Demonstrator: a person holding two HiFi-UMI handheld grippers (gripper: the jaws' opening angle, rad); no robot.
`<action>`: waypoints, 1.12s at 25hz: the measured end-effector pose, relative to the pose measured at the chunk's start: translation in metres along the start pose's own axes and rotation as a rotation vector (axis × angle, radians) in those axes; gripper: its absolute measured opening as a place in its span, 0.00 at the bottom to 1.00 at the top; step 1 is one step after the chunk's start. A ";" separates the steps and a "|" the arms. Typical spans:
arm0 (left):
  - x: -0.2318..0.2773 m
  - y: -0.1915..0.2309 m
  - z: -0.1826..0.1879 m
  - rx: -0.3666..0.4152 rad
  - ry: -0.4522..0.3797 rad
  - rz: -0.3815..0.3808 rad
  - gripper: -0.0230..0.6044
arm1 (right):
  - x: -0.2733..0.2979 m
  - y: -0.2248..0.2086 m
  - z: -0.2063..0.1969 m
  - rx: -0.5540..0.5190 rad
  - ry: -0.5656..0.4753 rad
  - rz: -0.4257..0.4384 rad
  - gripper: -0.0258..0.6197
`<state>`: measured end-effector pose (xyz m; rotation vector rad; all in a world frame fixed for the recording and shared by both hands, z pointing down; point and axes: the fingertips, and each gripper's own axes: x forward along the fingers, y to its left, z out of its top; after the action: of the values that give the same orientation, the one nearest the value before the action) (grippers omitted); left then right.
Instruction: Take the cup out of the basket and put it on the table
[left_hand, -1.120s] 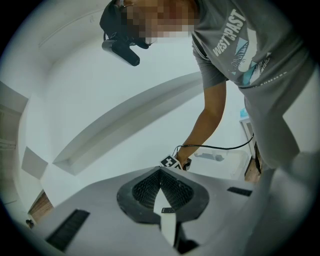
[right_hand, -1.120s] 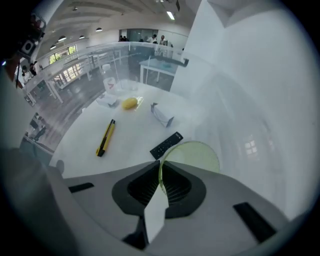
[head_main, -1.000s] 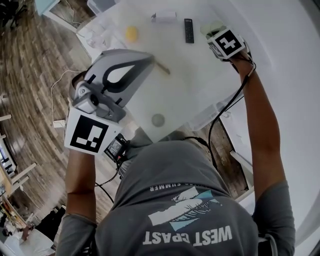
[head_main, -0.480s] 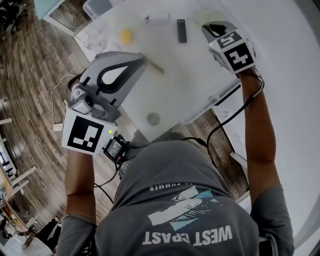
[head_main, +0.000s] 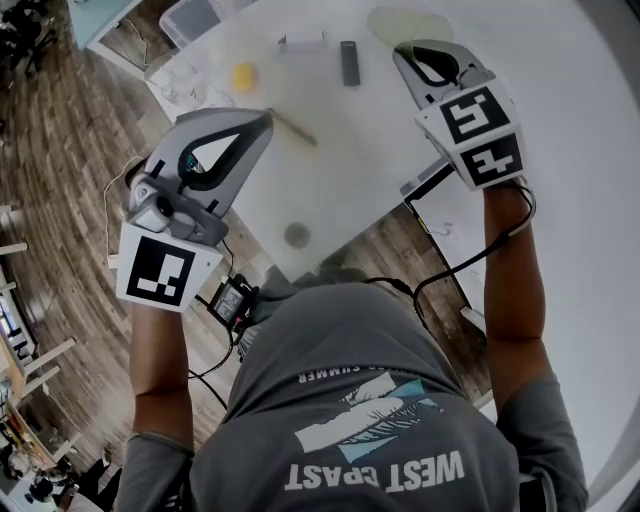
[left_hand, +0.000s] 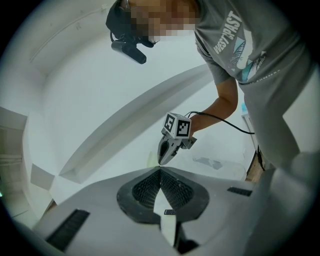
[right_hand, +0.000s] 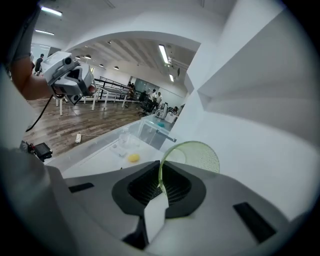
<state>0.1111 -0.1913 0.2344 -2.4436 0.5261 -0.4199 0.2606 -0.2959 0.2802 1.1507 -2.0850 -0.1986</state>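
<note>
Over the far right part of the white table (head_main: 360, 150), the right gripper (right_hand: 161, 181) holds the translucent pale-green cup (right_hand: 200, 156) by its rim. The fingers are nearly together, with only the thin cup wall pinched between the pads, and the cup is tilted and clear of the tabletop. At the table's left edge, the left gripper (head_main: 266, 116) has its jaws fully together with nothing between them. A dark remote (head_main: 349, 62) and a small yellow object (head_main: 243, 75) lie on the table farther back.

Translucent plastic cup (right_hand: 202, 156), matt table (head_main: 345, 165)
</note>
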 end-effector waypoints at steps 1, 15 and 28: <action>-0.001 -0.001 0.001 0.002 0.003 0.004 0.05 | -0.006 0.001 0.004 -0.003 -0.016 -0.004 0.08; -0.032 -0.001 0.013 0.027 -0.017 0.050 0.05 | -0.067 0.047 0.060 -0.056 -0.169 -0.022 0.08; -0.115 0.000 -0.011 0.008 -0.037 0.060 0.05 | -0.073 0.158 0.119 -0.062 -0.219 0.036 0.08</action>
<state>0.0066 -0.1440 0.2234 -2.4163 0.5794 -0.3510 0.0995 -0.1704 0.2281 1.0944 -2.2720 -0.3842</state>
